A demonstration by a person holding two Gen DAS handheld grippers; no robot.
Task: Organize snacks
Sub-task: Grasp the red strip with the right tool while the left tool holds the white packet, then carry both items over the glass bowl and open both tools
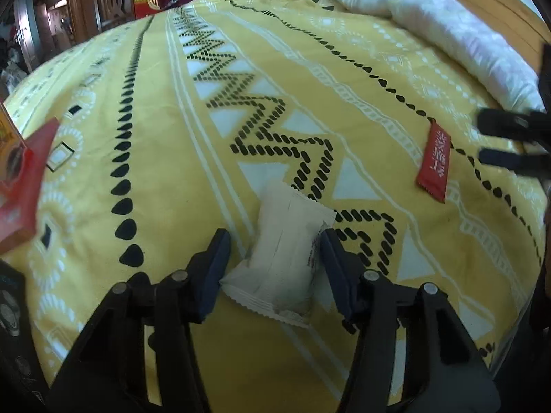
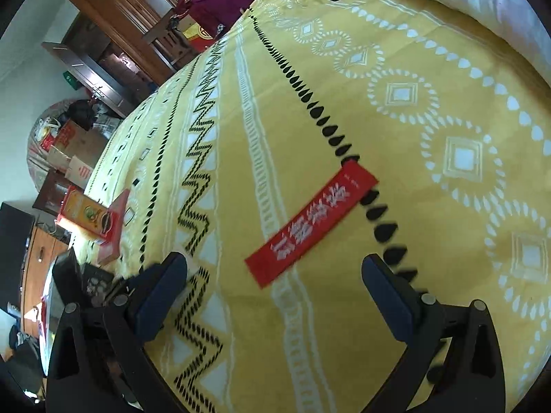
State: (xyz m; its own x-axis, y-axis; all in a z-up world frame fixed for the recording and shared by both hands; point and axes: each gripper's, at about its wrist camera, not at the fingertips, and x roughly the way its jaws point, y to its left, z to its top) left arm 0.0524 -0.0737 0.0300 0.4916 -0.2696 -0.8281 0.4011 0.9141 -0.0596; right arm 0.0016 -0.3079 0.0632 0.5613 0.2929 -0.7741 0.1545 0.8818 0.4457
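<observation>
Landmark: white packet (image 1: pixel 287 258), lying on the yellow bedspread (image 1: pixel 165 144).
Red box (image 1: pixel 20 179): one, far left of the packet, at the bed's edge.
Left gripper (image 1: pixel 275 241): fingers half-narrowed either side of the packet; right pad touching, left pad just clear, not gripped.
Red sachet (image 2: pixel 310 227): one, right of the packet.
Right gripper (image 2: pixel 275 268): fingers wide, empty, near the sachet.
Risk: soft wrapper may crumple and slip out; off-centre squeeze.
Count: two packets, one box.

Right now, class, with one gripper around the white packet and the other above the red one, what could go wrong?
1. The left gripper straddles the white packet near one end; it may tilt or slip when lifted.
2. The red packet lies flat on the soft yellow bedspread; the open right gripper could pinch fabric too.
</observation>
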